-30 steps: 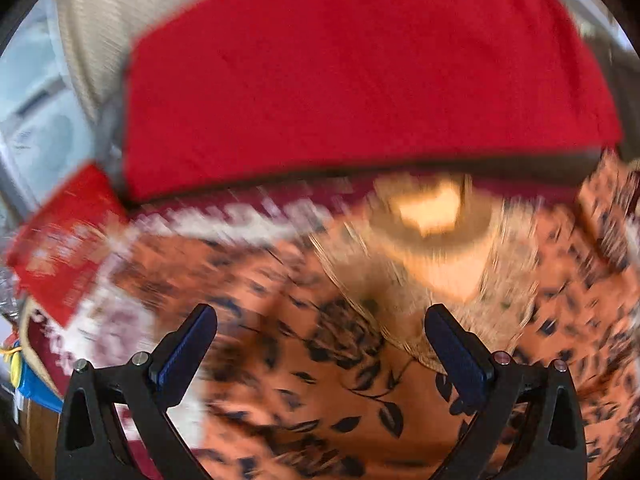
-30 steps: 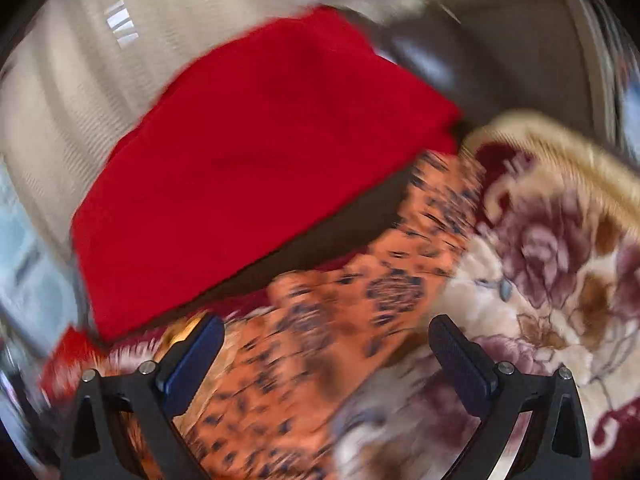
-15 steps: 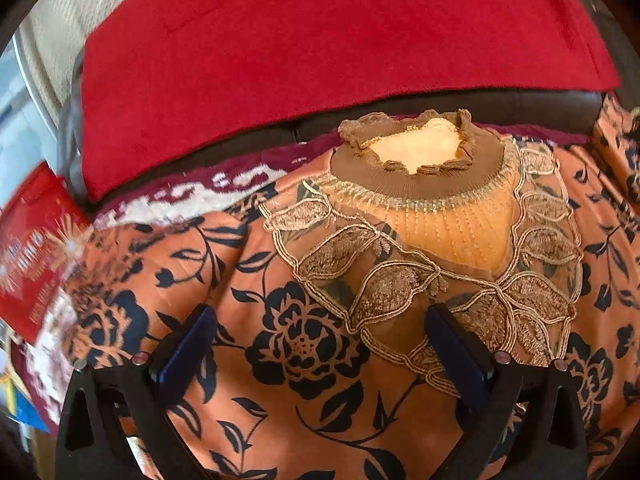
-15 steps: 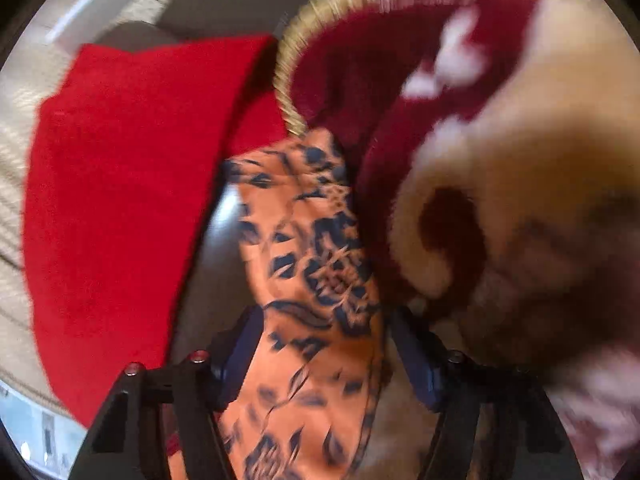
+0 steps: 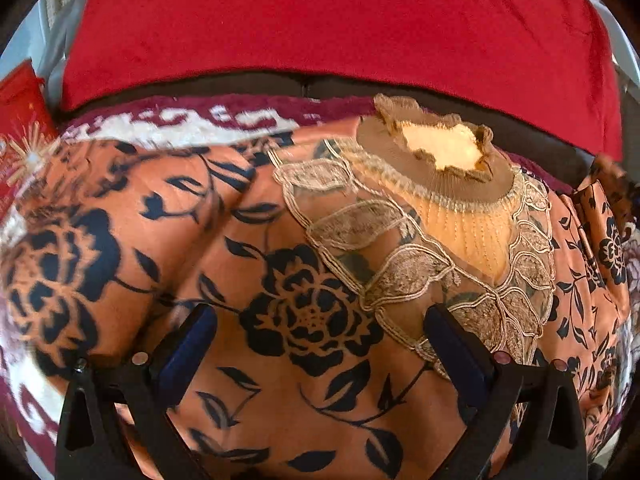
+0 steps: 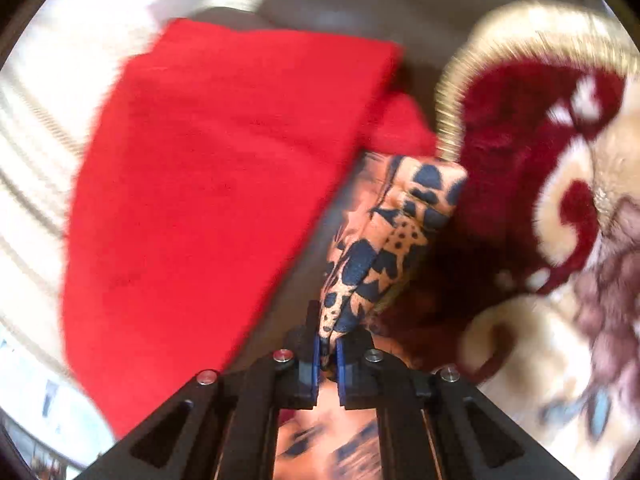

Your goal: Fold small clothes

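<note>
An orange blouse with dark blue flowers (image 5: 304, 320) lies spread on a patterned blanket, its lace collar and brown neck band (image 5: 440, 164) toward the far side. My left gripper (image 5: 320, 344) is open and hovers low over the chest of the blouse, holding nothing. My right gripper (image 6: 328, 354) is shut on a bunched sleeve of the blouse (image 6: 384, 240), which sticks up past the fingertips.
A red cloth (image 5: 340, 28) covers the sofa back behind the blouse; it also shows in the right wrist view (image 6: 208, 184). The maroon and cream floral blanket (image 6: 560, 220) lies under the blouse. A red printed bag (image 5: 20, 136) sits at the far left.
My right gripper has closed fully on the sleeve it was straddling. My left gripper has moved slightly closer over the blouse and stays open.
</note>
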The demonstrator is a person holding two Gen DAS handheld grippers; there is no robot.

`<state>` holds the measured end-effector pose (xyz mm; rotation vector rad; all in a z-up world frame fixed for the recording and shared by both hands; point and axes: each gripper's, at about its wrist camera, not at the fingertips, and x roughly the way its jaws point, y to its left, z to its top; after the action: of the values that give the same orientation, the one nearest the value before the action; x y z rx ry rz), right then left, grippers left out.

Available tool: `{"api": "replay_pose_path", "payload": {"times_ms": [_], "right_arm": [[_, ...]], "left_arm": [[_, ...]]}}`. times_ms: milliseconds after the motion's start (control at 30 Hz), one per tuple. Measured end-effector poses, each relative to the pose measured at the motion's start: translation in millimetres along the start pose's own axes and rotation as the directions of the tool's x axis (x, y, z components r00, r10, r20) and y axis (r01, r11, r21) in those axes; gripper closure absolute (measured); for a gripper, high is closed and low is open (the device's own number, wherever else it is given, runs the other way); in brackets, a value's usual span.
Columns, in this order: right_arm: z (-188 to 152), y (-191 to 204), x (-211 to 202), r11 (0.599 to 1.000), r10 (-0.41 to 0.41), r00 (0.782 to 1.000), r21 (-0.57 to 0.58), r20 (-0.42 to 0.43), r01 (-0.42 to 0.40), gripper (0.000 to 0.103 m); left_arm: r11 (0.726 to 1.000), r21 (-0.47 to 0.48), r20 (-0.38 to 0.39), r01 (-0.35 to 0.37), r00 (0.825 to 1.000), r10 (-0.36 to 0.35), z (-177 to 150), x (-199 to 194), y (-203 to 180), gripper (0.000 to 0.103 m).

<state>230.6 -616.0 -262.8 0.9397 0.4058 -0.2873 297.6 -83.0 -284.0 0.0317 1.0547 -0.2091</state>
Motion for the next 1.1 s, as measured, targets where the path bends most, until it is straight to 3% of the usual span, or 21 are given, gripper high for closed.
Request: {"api": "replay_pose_path", "payload": {"times_ms": [133,200,333,500,533,600,633,667,700,767,800,900,967,1067,1100], "right_arm": [[-22,66,-42,0.986,0.124,0.992,-0.113,-0.028,-0.126,0.097],[-53,107,-58,0.964,0.179,0.980,-0.186,-0.085,-0.192,0.097],[-121,166,-58,0.924,0.214,0.952,-0.271,-0.220,-0.271,0.097],[-222,210,-22,0.901,0.239,0.882,-0.247,-0.405,-0.358,0.093],[-241,214,-30,0.901,0.245,0.867,-0.229,-0.434,-0.369,0.093],[-277,219,-8,0.911,0.225,0.827,-0.190,-0.516,-0.366,0.092],[-301,218,-5,0.915,0.209,0.803,-0.178,-0.559,-0.362,0.089],[-322,210,-5,0.919,0.192,0.783,-0.172,-0.591,-0.355,0.074],[-340,207,1,0.923,0.182,0.750,-0.153,-0.636,-0.354,0.053],[-368,187,-13,0.904,0.249,0.711,-0.105,-0.658,-0.414,0.026],[-370,184,-26,0.891,0.275,0.700,-0.098,-0.659,-0.443,0.021],[-356,176,-54,0.869,0.314,0.656,-0.070,-0.686,-0.490,0.021],[-330,161,-80,0.867,0.307,0.703,-0.116,-0.642,-0.484,0.021],[-286,140,-106,0.886,0.265,0.806,-0.197,-0.529,-0.420,0.026],[-268,126,-114,0.899,0.237,0.853,-0.228,-0.465,-0.374,0.034]], "left_arm": [[0.998,-0.005,0.081,-0.070,0.994,0.070,6,-22,17,0.000],[0.996,-0.029,0.120,-0.086,0.989,0.089,7,-33,27,0.000],[0.988,-0.076,0.186,-0.131,0.972,0.143,7,-55,52,0.000],[0.975,-0.091,0.241,-0.204,0.945,0.220,0,-76,78,0.000],[0.973,-0.095,0.253,-0.213,0.940,0.230,-3,-82,85,0.000],[0.970,-0.107,0.266,-0.218,0.934,0.239,-4,-89,95,0.000],[0.969,-0.118,0.273,-0.217,0.931,0.242,-6,-92,100,0.000],[0.969,-0.128,0.276,-0.213,0.931,0.241,-7,-96,104,0.000],[0.971,-0.144,0.277,-0.193,0.934,0.226,-8,-99,110,0.000],[0.975,-0.156,0.285,-0.156,0.938,0.196,-7,-98,108,0.000],[0.978,-0.158,0.290,-0.138,0.940,0.180,-8,-101,106,0.000],[0.989,-0.120,0.289,-0.088,0.950,0.119,-9,-103,86,0.000],[0.995,-0.077,0.286,-0.056,0.955,0.076,-12,-103,67,0.000],[1.000,0.004,0.262,-0.020,0.965,0.018,-18,-99,39,0.000],[1.000,0.027,0.243,-0.007,0.970,0.000,-18,-94,32,0.000]]}}
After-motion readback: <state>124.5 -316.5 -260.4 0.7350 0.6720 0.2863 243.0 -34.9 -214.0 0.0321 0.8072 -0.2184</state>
